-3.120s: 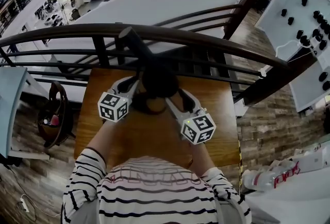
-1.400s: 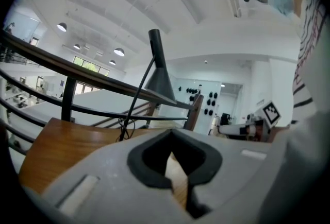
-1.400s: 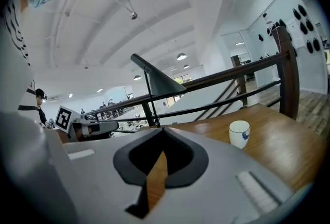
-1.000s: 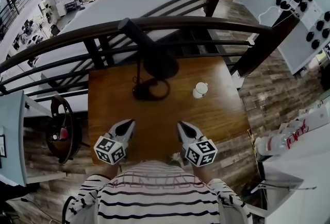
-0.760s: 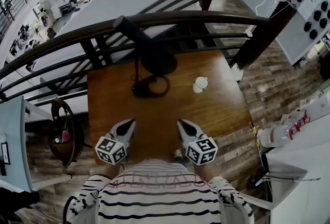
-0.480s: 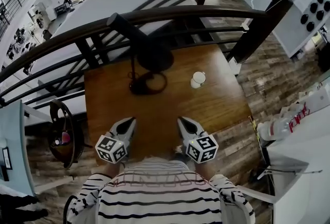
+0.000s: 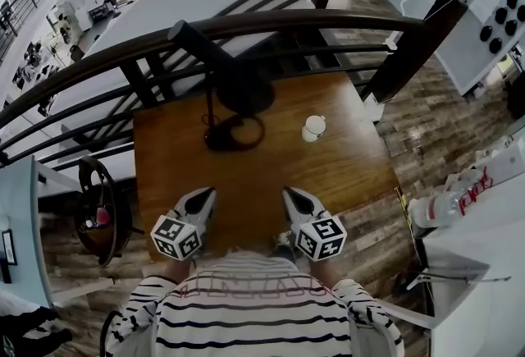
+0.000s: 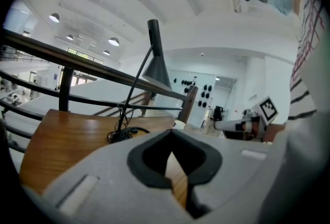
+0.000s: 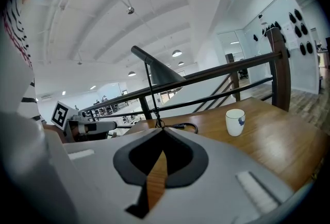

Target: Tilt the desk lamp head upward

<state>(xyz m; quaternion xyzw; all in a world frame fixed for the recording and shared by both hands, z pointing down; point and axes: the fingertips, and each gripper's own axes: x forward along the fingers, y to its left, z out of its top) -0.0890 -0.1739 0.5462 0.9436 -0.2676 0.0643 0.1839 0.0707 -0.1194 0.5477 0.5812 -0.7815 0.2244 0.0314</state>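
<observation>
The left gripper and the right gripper hover side by side over the near edge of the brown wooden table, close to the person's striped shirt. In the left gripper view the left gripper has its jaws pressed together with only table showing behind them. The right gripper is the same, closed on nothing.

Straight ahead of both pairs of jaws, well apart from them and across bare wood, stands the black desk lamp with a cone-shaped head on a thin stem over a ring-shaped base. The head sits high above jaw level. Its long axis slants from the cone up through a dark barrel pointing away and to the left.

The lamp lies about midway between the grippers, so neither looks clearly nearer. A small white ceramic cup stands ahead and right of the right jaws, beside the base. Beyond runs a dark curved railing.
</observation>
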